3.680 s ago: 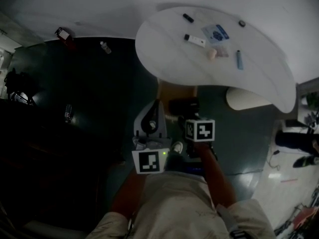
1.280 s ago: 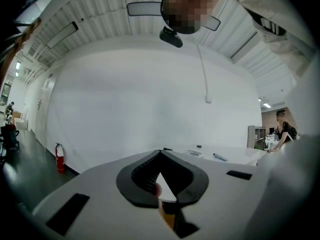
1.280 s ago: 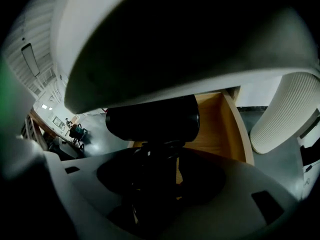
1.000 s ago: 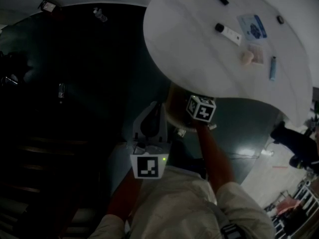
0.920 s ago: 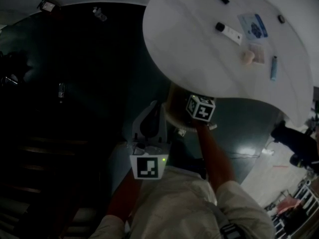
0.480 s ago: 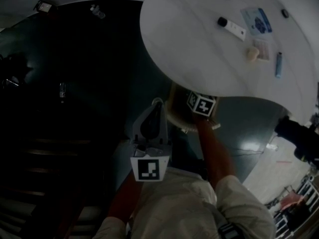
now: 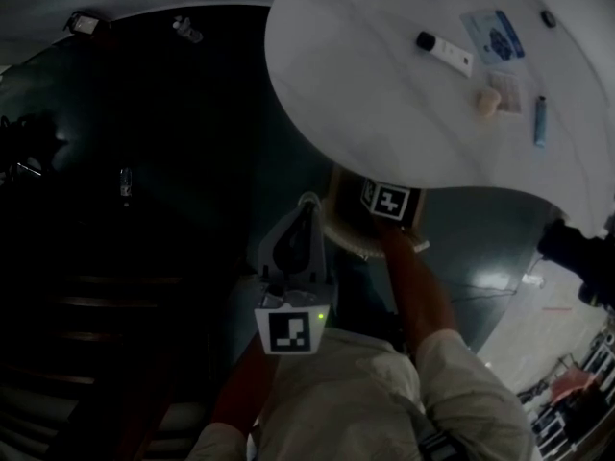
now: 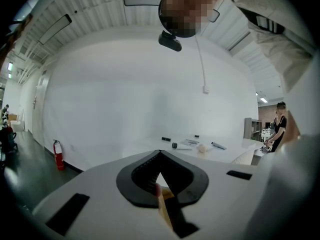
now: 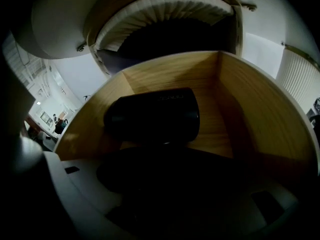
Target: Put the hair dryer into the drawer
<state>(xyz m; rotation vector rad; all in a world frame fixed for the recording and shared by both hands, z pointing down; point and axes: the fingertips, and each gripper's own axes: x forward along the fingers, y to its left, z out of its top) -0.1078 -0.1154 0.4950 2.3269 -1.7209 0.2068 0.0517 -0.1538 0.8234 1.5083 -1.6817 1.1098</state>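
A black hair dryer lies low inside the open wooden drawer, its barrel sideways across the drawer floor. My right gripper is shut on it from above, its jaws dark and hard to make out. In the head view only the right gripper's marker cube shows, over the drawer under the white table's edge. My left gripper is held up to the left of the drawer. It is shut with nothing in it, and its tips meet in a point.
The round white table carries a white tube with a black cap, a blue packet, a pale lump and a blue stick. Dark floor lies to the left. A person stands at the far right.
My right gripper has sunk with the hair dryer down into the drawer, its marker cube now lower against the drawer front. The left gripper has stayed in place.
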